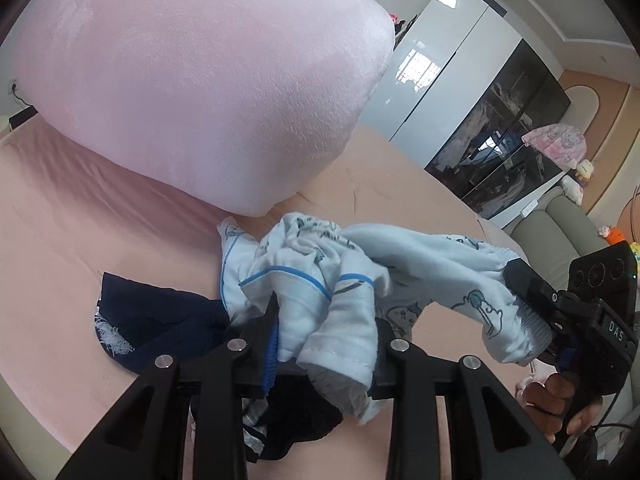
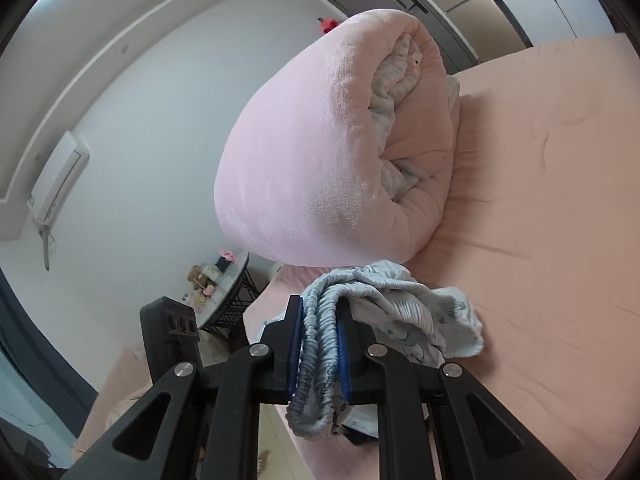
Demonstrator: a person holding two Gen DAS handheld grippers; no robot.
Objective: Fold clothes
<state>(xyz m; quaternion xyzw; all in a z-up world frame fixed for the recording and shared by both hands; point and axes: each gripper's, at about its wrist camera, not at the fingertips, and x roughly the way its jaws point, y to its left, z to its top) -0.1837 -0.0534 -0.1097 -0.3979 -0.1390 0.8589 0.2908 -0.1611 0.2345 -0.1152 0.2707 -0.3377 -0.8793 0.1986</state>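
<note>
**Two grippers, one pale blue garment above the bed**

Both grippers are clamped on the same pale blue printed garment (image 1: 420, 264), which hangs bunched between them just above the pink bed sheet (image 1: 80, 260). The left gripper (image 1: 324, 320) pinches a wad of the cloth — a folded piece with blue piping — between its jaws, and the loose end droops over the crossbar in front of the camera. The right gripper (image 2: 320, 332) has its blue-padded jaws narrow and pressed on the grey ribbed waistband (image 2: 316, 360), which loops down below them; in the left view this gripper (image 1: 532, 300) shows at the garment's far end, with a person's hand (image 1: 556, 404) on its handle.

Under the garment, a dark navy piece of clothing (image 1: 160, 320) lies flat on the sheet, partly covered by it. Behind the garment, farther up the sheet, sits a big rolled pink quilt (image 2: 312, 152), its rolled end showing grey lining. Beyond the bed's edge stand a small round side table (image 2: 228, 280) and, past the quilt, a tall white wardrobe (image 1: 432, 68).
</note>
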